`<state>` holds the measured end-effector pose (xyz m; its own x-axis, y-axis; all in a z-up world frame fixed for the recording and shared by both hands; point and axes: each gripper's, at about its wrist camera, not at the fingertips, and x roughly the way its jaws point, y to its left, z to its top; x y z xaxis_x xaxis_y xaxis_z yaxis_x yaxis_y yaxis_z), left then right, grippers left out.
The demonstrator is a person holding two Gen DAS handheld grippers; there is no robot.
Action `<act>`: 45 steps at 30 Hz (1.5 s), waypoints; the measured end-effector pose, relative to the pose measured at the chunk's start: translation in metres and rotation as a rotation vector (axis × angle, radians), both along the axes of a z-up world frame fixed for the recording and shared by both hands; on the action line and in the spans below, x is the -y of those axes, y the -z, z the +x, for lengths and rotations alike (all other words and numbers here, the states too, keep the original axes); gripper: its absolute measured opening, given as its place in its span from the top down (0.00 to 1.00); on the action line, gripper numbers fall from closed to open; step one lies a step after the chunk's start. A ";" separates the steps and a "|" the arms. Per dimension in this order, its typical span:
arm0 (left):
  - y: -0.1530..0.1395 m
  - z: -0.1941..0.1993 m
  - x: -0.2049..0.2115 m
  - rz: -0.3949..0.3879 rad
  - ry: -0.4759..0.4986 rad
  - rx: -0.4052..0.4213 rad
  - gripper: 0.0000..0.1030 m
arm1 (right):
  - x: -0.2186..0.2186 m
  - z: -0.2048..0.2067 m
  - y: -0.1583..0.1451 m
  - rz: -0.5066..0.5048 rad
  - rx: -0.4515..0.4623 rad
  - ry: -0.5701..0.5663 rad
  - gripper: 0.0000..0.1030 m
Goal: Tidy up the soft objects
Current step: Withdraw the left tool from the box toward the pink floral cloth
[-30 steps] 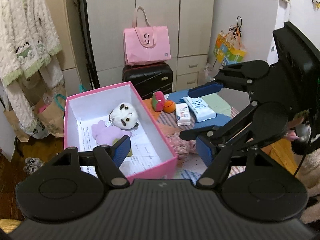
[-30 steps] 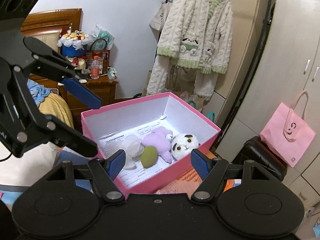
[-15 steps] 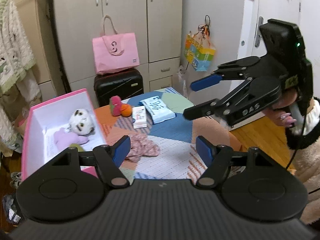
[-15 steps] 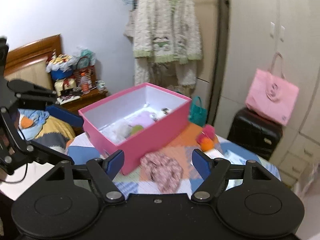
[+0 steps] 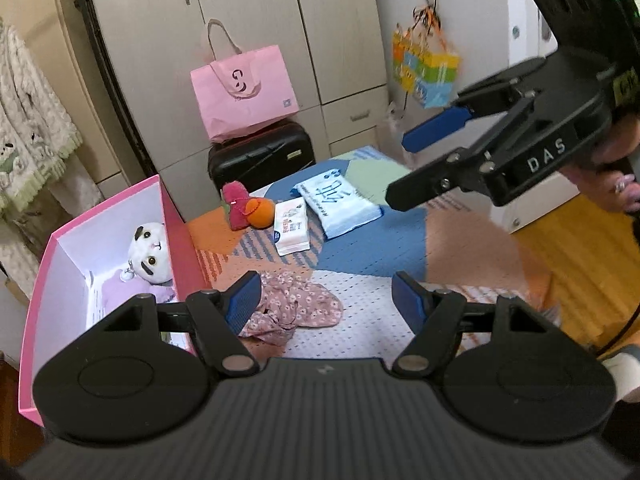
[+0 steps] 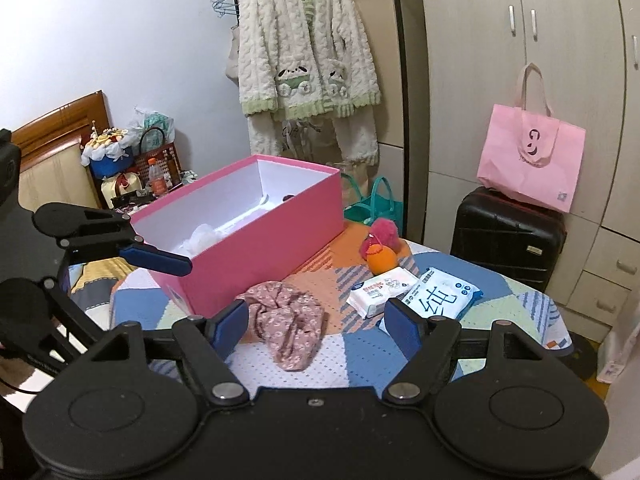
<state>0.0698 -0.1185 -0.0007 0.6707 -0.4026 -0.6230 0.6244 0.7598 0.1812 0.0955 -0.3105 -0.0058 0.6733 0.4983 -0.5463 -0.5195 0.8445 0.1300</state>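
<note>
Both grippers, left gripper (image 5: 326,294) and right gripper (image 6: 314,322), hang spread wide with nothing in them. The floral scrunchie (image 6: 286,322) lies bunched on the patchwork mat (image 5: 372,248) beside the pink box (image 6: 260,240). Looks light, floppy; I'd pinch a raised fold mid-bunch.

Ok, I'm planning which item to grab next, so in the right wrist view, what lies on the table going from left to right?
Pink cardboard box → crumpled pink floral cloth → small white tissue pack → larger blue-and-white wipes pack. The magenta-and-orange plush toy sits farther back, above the small pack, so it is left out of the order.
</note>
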 end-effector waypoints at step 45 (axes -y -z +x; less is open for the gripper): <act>0.105 0.097 0.027 -0.100 -0.469 -0.113 0.38 | -0.043 0.200 0.101 -0.350 -0.088 -0.397 0.14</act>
